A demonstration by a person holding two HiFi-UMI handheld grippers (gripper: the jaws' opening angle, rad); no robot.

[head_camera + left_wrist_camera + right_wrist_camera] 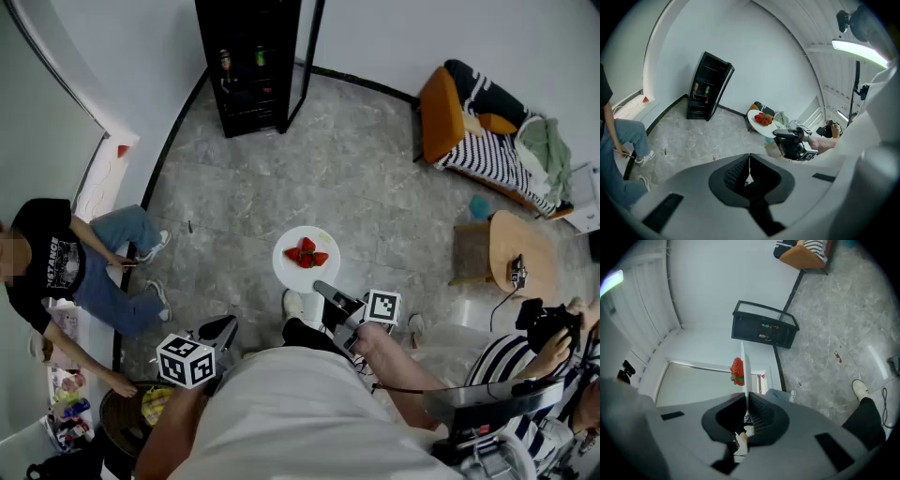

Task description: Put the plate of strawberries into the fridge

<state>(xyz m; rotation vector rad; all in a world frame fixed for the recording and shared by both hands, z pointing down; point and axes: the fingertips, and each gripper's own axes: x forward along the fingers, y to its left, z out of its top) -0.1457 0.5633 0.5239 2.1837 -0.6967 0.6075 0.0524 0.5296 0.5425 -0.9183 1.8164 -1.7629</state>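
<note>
One round white plate (289, 273) bearing red strawberries (307, 253): hanging above the grey marbled floor (234, 187), the right gripper (322, 289) clenching its rim. The left gripper (223, 330): jaws pressing together, gripping nothing. One black upright fridge (251, 66): standing well apart, by the wall.

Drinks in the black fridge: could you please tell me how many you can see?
2, side by side on one shelf of the fridge: a darker drink at the head view's left, a green drink at its right. More may be hidden in shadow.
</note>
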